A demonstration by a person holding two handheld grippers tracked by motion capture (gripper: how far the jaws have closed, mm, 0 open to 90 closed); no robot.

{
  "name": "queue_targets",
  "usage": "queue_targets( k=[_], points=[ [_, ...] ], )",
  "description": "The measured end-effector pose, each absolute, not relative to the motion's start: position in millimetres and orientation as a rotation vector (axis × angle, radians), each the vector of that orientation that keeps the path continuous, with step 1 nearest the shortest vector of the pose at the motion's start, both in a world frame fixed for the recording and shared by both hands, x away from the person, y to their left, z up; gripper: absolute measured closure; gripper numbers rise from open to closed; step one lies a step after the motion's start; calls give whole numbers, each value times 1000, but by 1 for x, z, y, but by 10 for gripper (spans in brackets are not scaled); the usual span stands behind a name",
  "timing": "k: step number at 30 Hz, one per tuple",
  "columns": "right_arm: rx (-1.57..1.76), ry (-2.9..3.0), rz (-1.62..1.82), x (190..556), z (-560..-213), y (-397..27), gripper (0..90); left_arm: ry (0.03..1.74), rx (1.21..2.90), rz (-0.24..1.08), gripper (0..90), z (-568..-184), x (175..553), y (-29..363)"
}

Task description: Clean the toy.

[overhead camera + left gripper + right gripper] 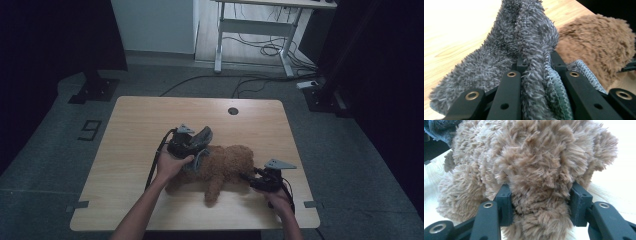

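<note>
A brown plush teddy bear point(227, 165) lies on the wooden table point(135, 130), a little right of the middle. A grey fluffy cloth point(202, 137) is draped at the bear's left end. My left gripper point(192, 145) is shut on that cloth; in the left gripper view a fold of the cloth point(524, 37) is pinched between the jaws of my left gripper point(537, 62), with the bear point(596, 42) just beyond. My right gripper point(250, 179) is at the bear's right end. In the right gripper view its jaws press into both sides of a furry part of the bear point(531, 157). The cloth point(439, 127) peeks in at the top left.
A round cable hole point(233, 111) sits near the table's far edge. Beyond the table stands a white-legged desk point(255, 25) with cables point(250, 82) on the floor. Dark stands flank the table, with a base plate point(92, 90) at the left.
</note>
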State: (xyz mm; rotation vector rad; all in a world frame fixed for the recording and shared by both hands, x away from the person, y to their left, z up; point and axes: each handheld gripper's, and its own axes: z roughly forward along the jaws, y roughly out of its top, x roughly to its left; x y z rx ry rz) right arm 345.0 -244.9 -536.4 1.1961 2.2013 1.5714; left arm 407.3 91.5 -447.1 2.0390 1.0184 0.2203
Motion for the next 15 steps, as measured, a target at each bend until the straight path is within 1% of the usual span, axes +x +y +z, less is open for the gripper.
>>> queue_targets(
  k=[1,3,9,10,12,13,15],
  points=[
    [1196,2201,1571,345,-536,-245,474,1018,2039,220,750,-447,407,91],
    [1197,2203,1570,345,-537,-245,478,1038,2038,267,750,-445,405,100],
    [1204,2213,1579,346,-537,-247,489,1101,2027,274,750,-451,408,121],
    [1204,2215,1578,346,-537,-247,489,1137,2019,260,750,-458,407,131],
    [1209,2217,1578,346,-538,-248,491,1160,2030,262,750,-465,406,136],
    [1213,2217,1581,347,-538,-249,491,1181,2038,246,750,-478,404,143],
    [1217,2215,1585,347,-539,-249,492,1182,2005,221,750,-484,403,147]
  ],
)
